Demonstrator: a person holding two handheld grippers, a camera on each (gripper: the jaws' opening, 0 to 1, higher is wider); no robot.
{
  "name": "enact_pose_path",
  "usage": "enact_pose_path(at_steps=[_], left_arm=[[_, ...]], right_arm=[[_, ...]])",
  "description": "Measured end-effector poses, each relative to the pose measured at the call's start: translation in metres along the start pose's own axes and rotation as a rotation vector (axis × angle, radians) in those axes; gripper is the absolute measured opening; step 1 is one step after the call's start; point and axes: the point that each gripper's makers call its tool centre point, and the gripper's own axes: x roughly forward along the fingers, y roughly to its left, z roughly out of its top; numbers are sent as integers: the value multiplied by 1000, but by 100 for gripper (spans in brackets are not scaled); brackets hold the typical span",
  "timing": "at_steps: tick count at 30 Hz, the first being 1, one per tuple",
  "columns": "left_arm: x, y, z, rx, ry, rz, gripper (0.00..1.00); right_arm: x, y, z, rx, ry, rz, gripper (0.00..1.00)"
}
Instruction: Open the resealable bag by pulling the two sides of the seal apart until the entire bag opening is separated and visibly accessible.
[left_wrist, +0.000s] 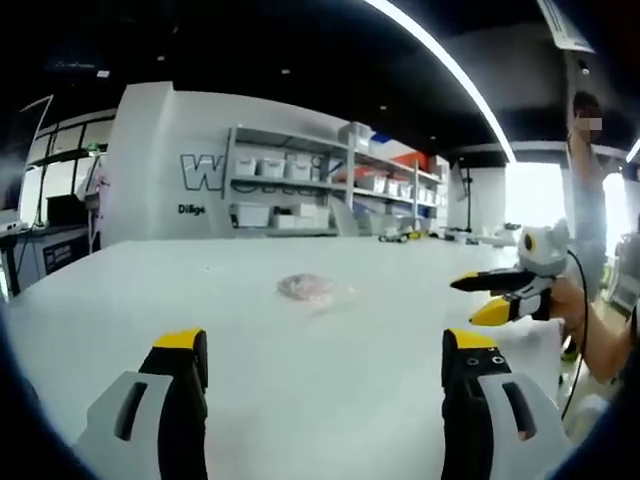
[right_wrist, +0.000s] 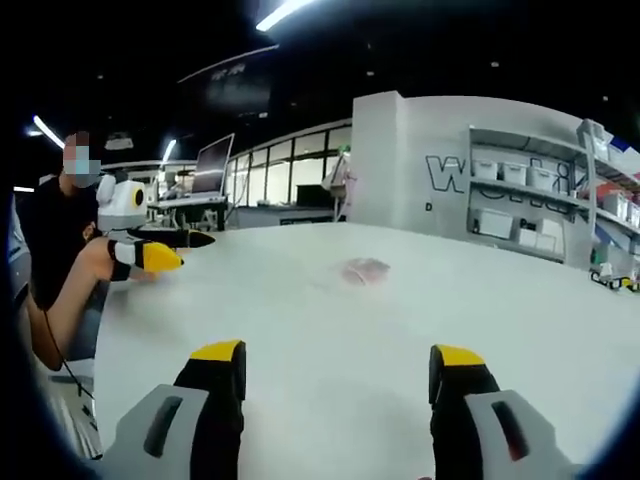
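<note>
1. Between both pairs of yellow-tipped jaws, spread wide, nothing is held: left gripper (left_wrist: 325, 350), right gripper (right_wrist: 340, 362).
2. Ahead, the small clear resealable bag (left_wrist: 307, 288) lies flat on the white table (left_wrist: 360, 400), untouched.
3. Approach step; next, each gripper must pinch one seal side.

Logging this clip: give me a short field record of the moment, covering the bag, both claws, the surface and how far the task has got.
bag: small clear resealable bag, lying flat on the table, pinkish contents, seal state too small to tell
left claw: left claw open, above the table, short of the bag, holding nothing
right claw: right claw open, also short of the bag, holding nothing
surface: white table
background: shelves with white bins beyond the table
progress: bag untouched, neither claw on the seal
</note>
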Motion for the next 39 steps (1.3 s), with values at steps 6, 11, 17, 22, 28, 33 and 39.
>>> enact_pose_path(at_steps=[6, 11, 17, 22, 28, 33, 39], left_arm=[[-1, 0, 0, 2, 2, 1, 99], [-3, -1, 2, -2, -8, 2, 99], [-9, -1, 3, -17, -16, 8, 99], [-14, -1, 3, -38, -29, 9, 99], [-19, -1, 4, -60, -44, 16, 99], [-20, 0, 5, -51, -50, 29, 100], [-18, -4, 1, -54, -40, 23, 100]], right_arm=[[-2, 2, 3, 4, -14, -8, 82], [-5, 2, 6, -12, -18, -21, 89], [-9, 2, 8, 0, -35, -38, 99], [-14, 4, 9, 25, -49, -43, 100], [-19, 5, 15, 34, -74, -61, 100], [-21, 7, 17, 35, -83, -68, 100], [-24, 7, 18, 23, -80, -83, 100]])
